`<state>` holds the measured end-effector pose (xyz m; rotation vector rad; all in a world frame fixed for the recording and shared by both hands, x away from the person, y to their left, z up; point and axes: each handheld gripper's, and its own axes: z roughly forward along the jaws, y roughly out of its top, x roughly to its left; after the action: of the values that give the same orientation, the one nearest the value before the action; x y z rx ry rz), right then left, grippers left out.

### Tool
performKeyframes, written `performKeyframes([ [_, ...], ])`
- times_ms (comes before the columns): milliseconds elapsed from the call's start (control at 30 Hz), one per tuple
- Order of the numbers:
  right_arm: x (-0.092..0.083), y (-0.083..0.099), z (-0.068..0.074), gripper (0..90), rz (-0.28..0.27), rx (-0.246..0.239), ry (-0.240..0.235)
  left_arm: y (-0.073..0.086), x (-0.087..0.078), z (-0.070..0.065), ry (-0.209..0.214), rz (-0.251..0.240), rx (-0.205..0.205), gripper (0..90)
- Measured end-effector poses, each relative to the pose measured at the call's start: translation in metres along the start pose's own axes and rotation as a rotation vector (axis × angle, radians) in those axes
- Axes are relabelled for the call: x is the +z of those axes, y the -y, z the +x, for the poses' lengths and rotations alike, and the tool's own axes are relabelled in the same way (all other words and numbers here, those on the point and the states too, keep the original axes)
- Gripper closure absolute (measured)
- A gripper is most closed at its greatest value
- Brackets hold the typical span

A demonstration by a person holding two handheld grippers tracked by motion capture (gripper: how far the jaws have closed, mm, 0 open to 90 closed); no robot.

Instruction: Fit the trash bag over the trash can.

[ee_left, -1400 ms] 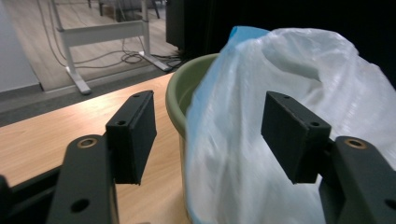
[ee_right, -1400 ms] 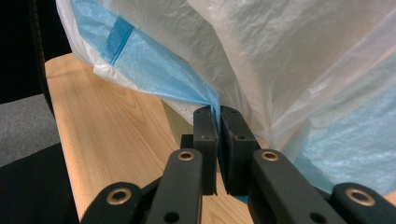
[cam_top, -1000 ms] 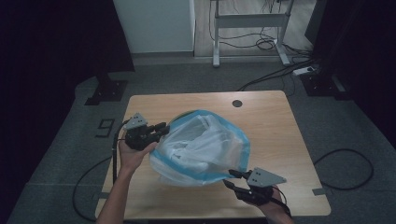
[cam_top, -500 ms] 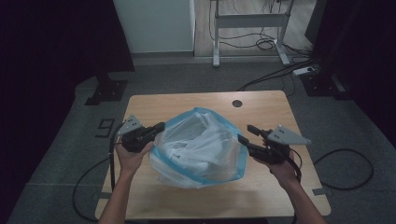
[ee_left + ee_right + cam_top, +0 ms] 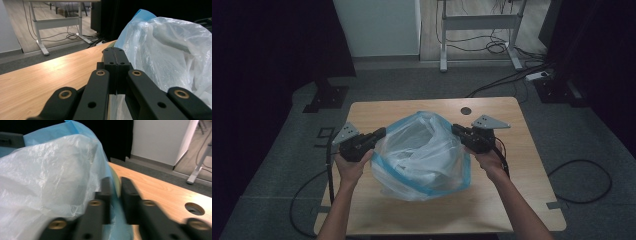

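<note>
A translucent white plastic bag (image 5: 424, 155) with a blue rim stands puffed up in the middle of the wooden table (image 5: 517, 200). My left gripper (image 5: 381, 133) is at the bag's left edge. In the left gripper view its jaws (image 5: 115, 52) are pressed together with a strip of the bag's film between them, and the bag (image 5: 170, 50) bulges to their right. My right gripper (image 5: 455, 129) is at the bag's right edge. In the blurred right gripper view its jaws (image 5: 115, 185) stand slightly apart, with the blue rim of the bag (image 5: 50, 170) running between them.
A round cable hole (image 5: 466, 110) lies in the table's far side, right of the bag. Bare wood surrounds the bag. Beyond the table are a white cabinet (image 5: 377, 27), a metal desk frame (image 5: 477, 22) and cables and a power strip (image 5: 537, 76) on the floor.
My right gripper has come up from the table's near edge to the bag's right side. The left gripper has stayed on the bag's left edge, and the bag now stands more upright.
</note>
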<state>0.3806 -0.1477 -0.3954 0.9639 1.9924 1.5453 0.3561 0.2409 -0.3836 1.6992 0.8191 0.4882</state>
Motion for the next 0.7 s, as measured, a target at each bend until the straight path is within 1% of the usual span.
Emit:
performKeyframes([
  [33,0.0,-0.001,0.0,88.9,-0.007,0.006,0.004,-0.001,0.0,0.002,-0.004,0.001,-0.004,89.9],
  [100,0.003,-0.004,-0.003,89.0,-0.015,0.013,0.021,-0.002,0.002,0.007,-0.013,-0.005,-0.024,89.9],
  [167,0.01,-0.006,-0.01,89.0,-0.023,0.051,0.042,-0.003,0.006,0.012,-0.022,0.002,-0.04,89.9],
  [200,0.013,-0.006,-0.013,88.9,-0.023,0.067,0.048,-0.002,0.009,0.016,-0.037,0.013,-0.05,89.8],
  [267,0.024,-0.005,-0.022,88.8,-0.006,0.111,0.069,0.001,0.015,0.023,-0.046,0.033,-0.069,89.8],
  [333,0.034,-0.001,-0.029,88.5,0.008,0.153,0.069,0.004,0.022,0.028,-0.056,0.06,-0.08,89.8],
  [433,0.048,0.007,-0.033,88.5,0.041,0.199,0.07,0.009,0.03,0.034,-0.064,0.092,-0.103,89.8],
  [467,0.05,0.009,-0.033,88.5,0.047,0.206,0.07,0.012,0.033,0.036,-0.066,0.102,-0.115,89.8],
  [533,0.056,0.016,-0.033,88.5,0.077,0.212,0.075,0.019,0.037,0.04,-0.064,0.123,-0.129,89.8],
  [567,0.058,0.02,-0.033,88.5,0.091,0.214,0.079,0.022,0.038,0.041,-0.062,0.131,-0.132,89.8],
  [633,0.059,0.025,-0.033,88.5,0.1,0.225,0.078,0.029,0.039,0.041,-0.058,0.145,-0.137,89.8],
  [700,0.058,0.033,-0.033,88.3,0.115,0.232,0.081,0.034,0.039,0.04,-0.053,0.149,-0.141,89.8],
])
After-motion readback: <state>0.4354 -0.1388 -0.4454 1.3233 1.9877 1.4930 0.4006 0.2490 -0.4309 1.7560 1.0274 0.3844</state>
